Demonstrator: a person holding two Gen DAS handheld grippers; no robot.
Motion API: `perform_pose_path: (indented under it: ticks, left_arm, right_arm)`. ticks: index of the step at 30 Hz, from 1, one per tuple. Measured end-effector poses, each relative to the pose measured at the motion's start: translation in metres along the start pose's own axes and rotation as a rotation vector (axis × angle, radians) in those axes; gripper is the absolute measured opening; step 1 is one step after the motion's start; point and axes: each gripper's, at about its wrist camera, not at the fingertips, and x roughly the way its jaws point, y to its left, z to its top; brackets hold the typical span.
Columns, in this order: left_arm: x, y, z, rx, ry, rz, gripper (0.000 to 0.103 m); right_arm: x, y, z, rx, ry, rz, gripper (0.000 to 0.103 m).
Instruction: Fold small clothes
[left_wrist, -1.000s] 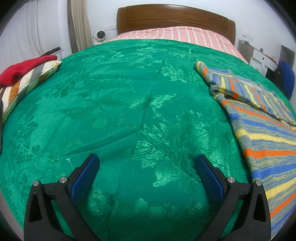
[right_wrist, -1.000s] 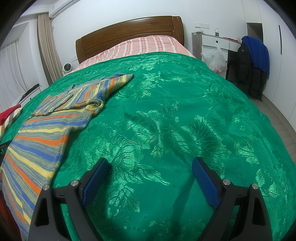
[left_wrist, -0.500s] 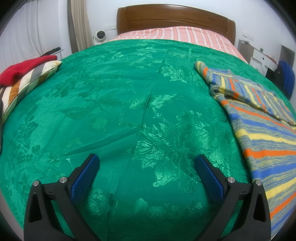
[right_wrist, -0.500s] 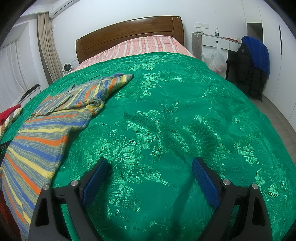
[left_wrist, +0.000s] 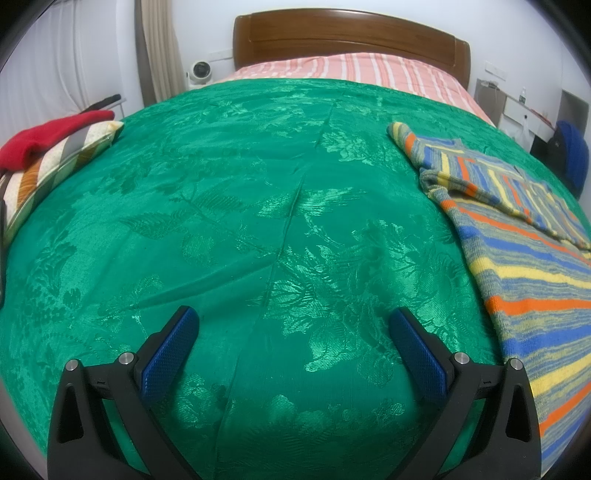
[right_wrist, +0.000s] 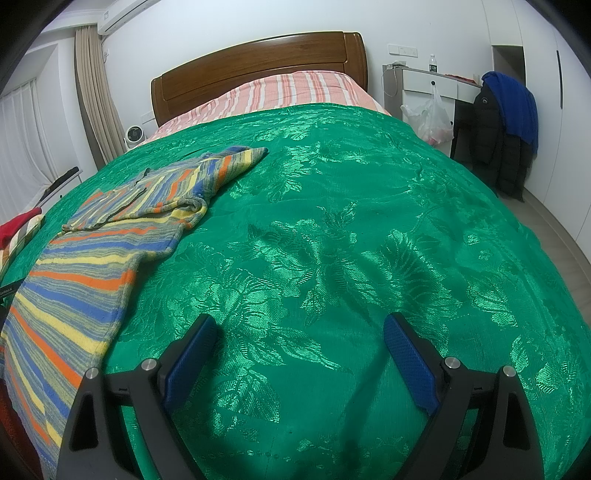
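Counting: striped sweater (left_wrist: 524, 258) 1 | red garment (left_wrist: 48, 134) 1 | grippers 2, empty

Even indoor light, sheen on the green bedspread (left_wrist: 229, 206), sharp pics w/ heavy fisheye warp, dark corners.

One striped garment (left_wrist: 524, 258), two claws (left_wrist: 291, 325)

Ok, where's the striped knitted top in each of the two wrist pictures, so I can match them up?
Left wrist view: the striped knitted top lies along the right edge of the picture, on the green bedspread.
Right wrist view: the same top lies along the left side, one sleeve reaching towards the middle.
Shared landmark: the wooden headboard at the top of both pictures.
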Motion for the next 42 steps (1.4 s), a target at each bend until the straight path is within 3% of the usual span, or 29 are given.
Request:
perform_pose_path:
  ticks: [28, 31, 34, 38, 42]
  left_arm:
    - [0.0, 0.002, 0.001, -0.008, 0.009, -0.016, 0.103]
    - [-0.011, 0.014, 0.01, -0.043, 0.083, -0.084, 0.101]
    - [-0.046, 0.023, 0.01, -0.065, 0.112, -0.208, 0.102]
    - [-0.08, 0.003, -0.024, 0.0, 0.286, -0.343, 0.101]
    - [-0.095, -0.032, -0.062, 0.148, 0.364, -0.349, 0.097]
  right_arm:
    - [0.001, -0.001, 0.0, 0.003, 0.006, 0.006, 0.092]
    - [-0.001, -0.001, 0.008, -0.004, 0.054, 0.012, 0.092]
    - [-0.02, 0.005, 0.026, -0.035, 0.135, 0.035, 0.092]
    - [-0.075, 0.033, 0.026, -0.13, 0.222, 0.184, 0.092]
    - [-0.103, 0.063, -0.007, -0.154, 0.367, 0.334, 0.091]
